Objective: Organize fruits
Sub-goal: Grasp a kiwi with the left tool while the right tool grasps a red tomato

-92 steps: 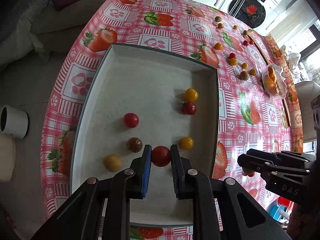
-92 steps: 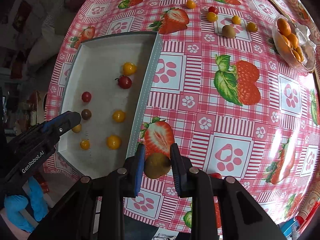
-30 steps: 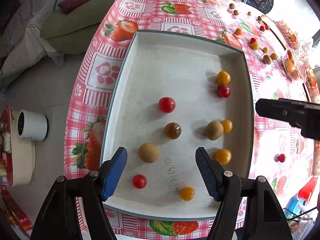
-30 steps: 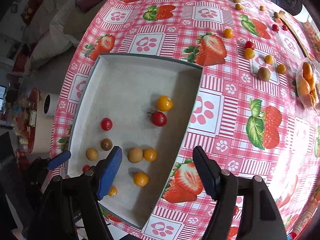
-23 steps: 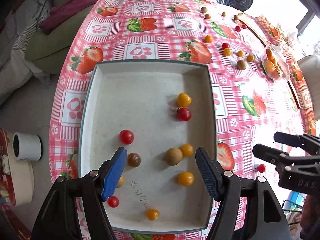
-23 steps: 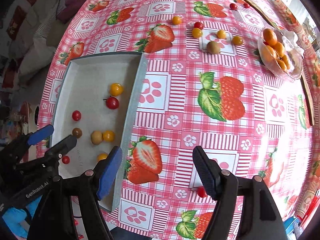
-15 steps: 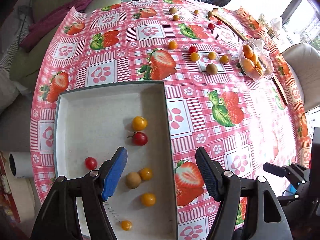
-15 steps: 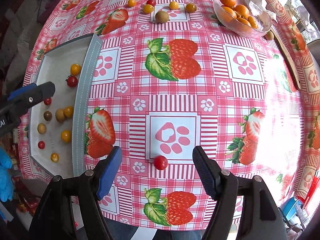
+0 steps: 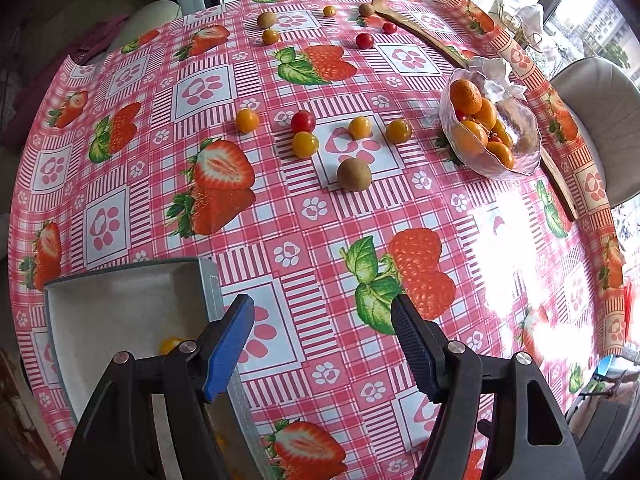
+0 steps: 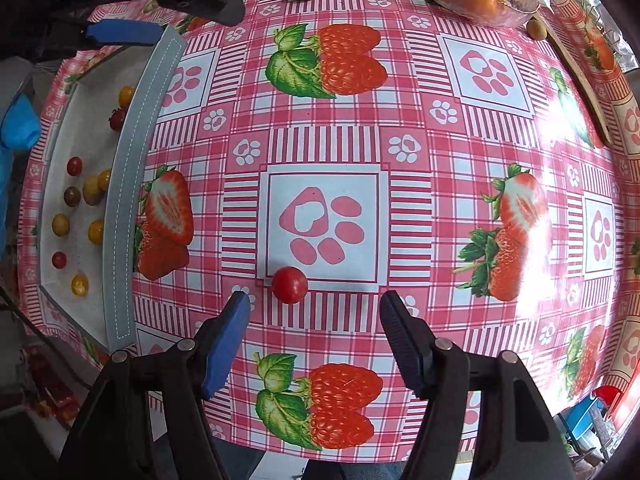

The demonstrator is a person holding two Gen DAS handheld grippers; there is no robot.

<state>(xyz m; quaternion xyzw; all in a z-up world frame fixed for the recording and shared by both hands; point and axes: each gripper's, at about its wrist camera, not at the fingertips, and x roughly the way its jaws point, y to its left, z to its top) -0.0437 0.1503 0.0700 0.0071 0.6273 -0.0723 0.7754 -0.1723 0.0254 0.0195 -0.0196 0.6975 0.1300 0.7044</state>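
My left gripper is open and empty, above the tablecloth just right of the grey tray's far corner. Ahead of it lie a brown kiwi-like fruit and several yellow and red cherry tomatoes. My right gripper is open and empty, with a red cherry tomato on the cloth just ahead of its fingers, nearer the left one. The tray at the left of the right wrist view holds several small tomatoes and round fruits.
A glass bowl of oranges stands at the right, with a long wooden utensil behind it. More small fruits lie at the table's far edge. A grey chair is beyond the right edge. The left gripper's fingers show in the right wrist view.
Both grippers let go of their fruits in the tray and opened. The left one moved away from the tray toward the loose fruits. The right one moved right, down to the lone red tomato.
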